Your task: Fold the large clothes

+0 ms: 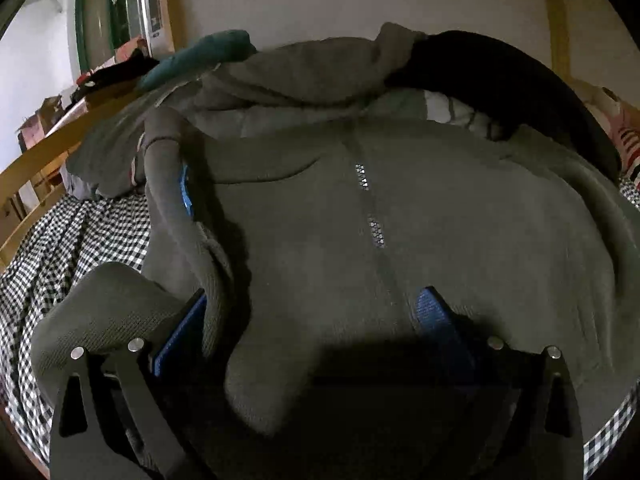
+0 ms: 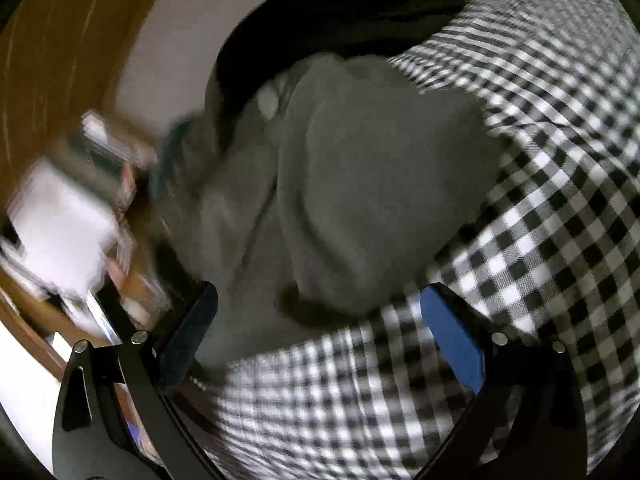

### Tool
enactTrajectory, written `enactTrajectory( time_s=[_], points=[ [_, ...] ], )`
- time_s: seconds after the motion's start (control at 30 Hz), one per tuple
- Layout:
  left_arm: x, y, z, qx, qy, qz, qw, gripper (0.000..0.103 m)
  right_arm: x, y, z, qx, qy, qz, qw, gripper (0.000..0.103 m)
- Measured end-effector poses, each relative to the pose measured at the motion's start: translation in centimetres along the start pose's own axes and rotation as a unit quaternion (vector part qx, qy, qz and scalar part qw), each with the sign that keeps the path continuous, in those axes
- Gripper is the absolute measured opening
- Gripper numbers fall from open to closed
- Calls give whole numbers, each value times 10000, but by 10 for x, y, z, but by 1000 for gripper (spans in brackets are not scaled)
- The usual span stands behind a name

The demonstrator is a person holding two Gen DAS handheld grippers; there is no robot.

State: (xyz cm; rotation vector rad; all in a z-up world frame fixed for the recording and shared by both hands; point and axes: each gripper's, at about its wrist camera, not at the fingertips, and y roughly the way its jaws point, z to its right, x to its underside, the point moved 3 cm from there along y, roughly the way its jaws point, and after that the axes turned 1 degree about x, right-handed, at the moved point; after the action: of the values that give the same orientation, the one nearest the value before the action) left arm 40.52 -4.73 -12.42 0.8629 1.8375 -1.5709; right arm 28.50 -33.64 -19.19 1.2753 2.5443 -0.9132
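My left gripper [image 1: 312, 320] has its fingers spread wide over the grey knit sweater [image 1: 400, 220], which fills the middle of the frame on the checkered bedsheet [image 1: 92, 232]; a fold of knit lies against the left pad. My right gripper [image 2: 320, 320] is also wide open, holding nothing, above the sweater's edge at centre frame. A black garment [image 1: 520, 80] lies at upper right.
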Motion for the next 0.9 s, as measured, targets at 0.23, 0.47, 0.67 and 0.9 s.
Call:
enactTrajectory(
  time_s=[0.23,0.47,0.67,0.9],
  points=[
    [3,-5,-4,20,-70,90,9999,99,-28,15,3,12,808,306,9963,97],
    [8,-86,-21,37,-847,1141,9898,98,-29,17,21,25,1164,457,9921,44],
    [0,-140,50,919,-213,1686,9812,98,-30,19,25,-21,1168,380,9924,44],
    [-23,-43,7,330,-259,346,9985,98,-34,19,25,-296,1130,391,9924,47]
  ],
)
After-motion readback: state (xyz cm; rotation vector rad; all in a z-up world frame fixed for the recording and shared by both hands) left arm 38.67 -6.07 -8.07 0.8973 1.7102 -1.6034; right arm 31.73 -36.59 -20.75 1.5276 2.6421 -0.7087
